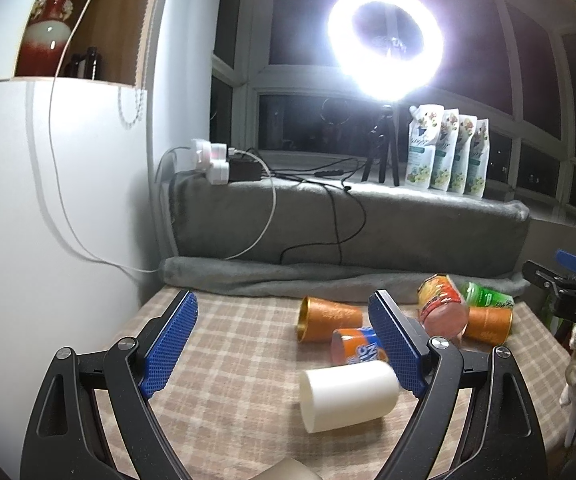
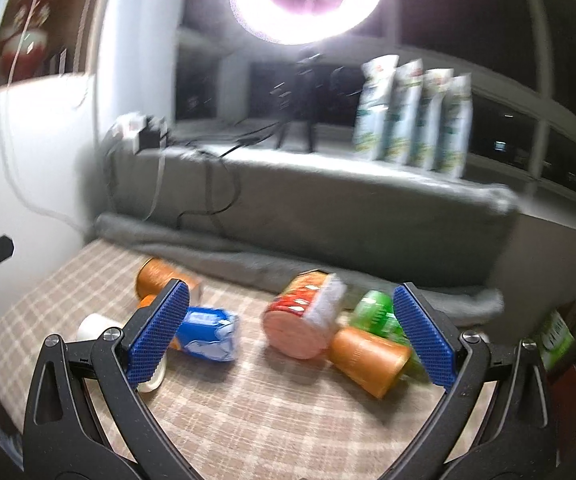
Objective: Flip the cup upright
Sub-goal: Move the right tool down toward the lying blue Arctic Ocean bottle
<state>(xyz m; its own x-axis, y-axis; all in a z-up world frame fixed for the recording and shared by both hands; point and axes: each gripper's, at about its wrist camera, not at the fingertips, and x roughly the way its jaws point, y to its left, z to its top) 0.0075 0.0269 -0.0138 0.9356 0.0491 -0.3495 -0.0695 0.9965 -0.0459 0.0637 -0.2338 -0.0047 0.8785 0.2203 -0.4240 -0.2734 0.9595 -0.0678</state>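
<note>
A white cup point(image 1: 347, 396) lies on its side on the checked tablecloth point(image 1: 228, 360), just inside my left gripper's right finger. Two orange cups also lie on their sides, one point(image 1: 327, 318) mid-table and one point(image 1: 487, 324) at the right. My left gripper point(image 1: 288, 344) is open and empty above the cloth. In the right wrist view my right gripper point(image 2: 288, 336) is open and empty; the right orange cup point(image 2: 369, 356) lies beside its right finger, the other orange cup point(image 2: 160, 276) behind its left finger, the white cup point(image 2: 92, 326) partly hidden at the left.
An orange-blue soda can point(image 1: 357, 348), a red-orange can point(image 1: 443, 308) and a green can point(image 1: 485, 296) lie among the cups. A grey blanket-covered ledge point(image 1: 347, 220) behind carries a ring light point(image 1: 385, 40), cables and refill pouches point(image 1: 447, 152). A white wall point(image 1: 48, 200) stands left.
</note>
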